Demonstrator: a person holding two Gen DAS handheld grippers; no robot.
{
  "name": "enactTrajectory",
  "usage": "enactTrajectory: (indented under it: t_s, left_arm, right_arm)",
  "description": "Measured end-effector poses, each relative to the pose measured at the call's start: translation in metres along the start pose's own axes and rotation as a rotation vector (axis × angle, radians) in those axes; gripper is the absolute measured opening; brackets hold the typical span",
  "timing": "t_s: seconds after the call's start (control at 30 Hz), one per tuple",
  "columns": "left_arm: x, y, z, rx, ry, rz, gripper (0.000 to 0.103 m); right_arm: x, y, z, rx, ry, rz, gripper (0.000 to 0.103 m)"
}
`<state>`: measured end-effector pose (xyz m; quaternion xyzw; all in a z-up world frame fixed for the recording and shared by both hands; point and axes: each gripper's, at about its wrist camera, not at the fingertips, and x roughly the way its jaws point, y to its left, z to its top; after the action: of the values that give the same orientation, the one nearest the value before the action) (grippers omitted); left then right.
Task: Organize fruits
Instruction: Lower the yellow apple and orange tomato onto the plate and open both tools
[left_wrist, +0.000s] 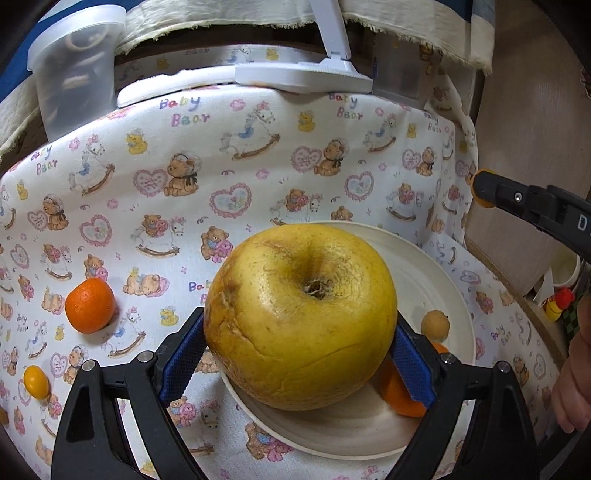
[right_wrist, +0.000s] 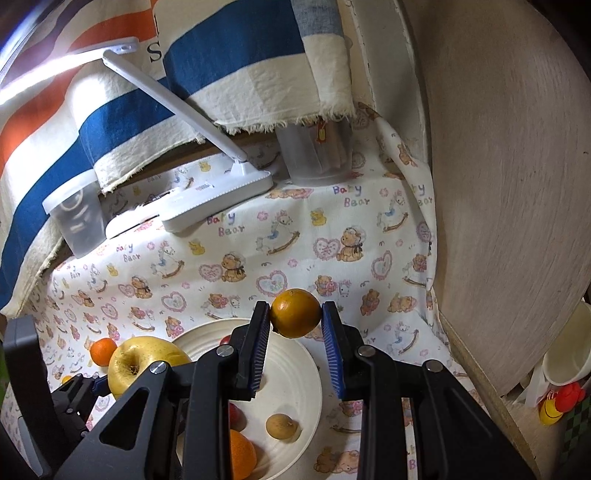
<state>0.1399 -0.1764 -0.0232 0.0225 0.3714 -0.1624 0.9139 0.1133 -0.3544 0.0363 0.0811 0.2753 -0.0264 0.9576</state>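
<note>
On the far left of the desk (left_wrist: 258, 147), which is covered with a bear-print cloth, a small yellow fruit (left_wrist: 36, 381) lies, and near it a tangerine (left_wrist: 89, 305). In the middle the left gripper (left_wrist: 299, 365) has its fingers spread wide around a big yellow pomelo (left_wrist: 299, 317), which they grip on both sides at the white plate (left_wrist: 436, 280). On the plate lie one orange (left_wrist: 400, 395) and a small tan fruit (left_wrist: 435, 324). To the right, the right gripper (right_wrist: 295, 345) pinches a small orange fruit (right_wrist: 295, 313) between its fingers, above the far edge of the plate.
</note>
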Motion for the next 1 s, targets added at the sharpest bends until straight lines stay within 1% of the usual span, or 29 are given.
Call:
enactTrajectory:
  t_s: [0.1, 0.37, 0.47, 0.6, 0.73, 0.83, 1.0]
  left_arm:
    - [0.005, 0.002, -0.002, 0.001, 0.02, -0.001, 0.091]
    - [0.01, -0.006, -0.004, 0.061, 0.023, 0.041, 0.091]
    - [0.011, -0.008, -0.004, 0.071, 0.024, 0.033, 0.092]
    - [0.009, -0.01, -0.004, 0.087, 0.01, 0.047, 0.092]
    - [-0.002, -0.006, -0.001, 0.07, -0.047, 0.03, 0.098]
    - [-0.012, -0.001, 0.003, 0.047, -0.081, 0.009, 0.098]
    - [-0.031, 0.012, 0.006, 0.011, -0.134, 0.024, 0.098]
  right_arm:
    - [0.002, -0.001, 0.0, 0.002, 0.007, 0.001, 0.03]
    - [0.0, -0.001, 0.0, 0.012, 0.003, 0.012, 0.03]
    - [0.0, -0.001, -0.001, 0.014, 0.007, 0.016, 0.03]
    - [0.001, 0.0, -0.001, 0.012, 0.012, 0.018, 0.03]
    - [0.002, 0.001, -0.002, 0.01, 0.021, 0.022, 0.03]
    - [0.003, 0.0, -0.002, 0.012, 0.025, 0.024, 0.03]
    - [0.005, 0.002, -0.003, 0.02, 0.057, 0.053, 0.03]
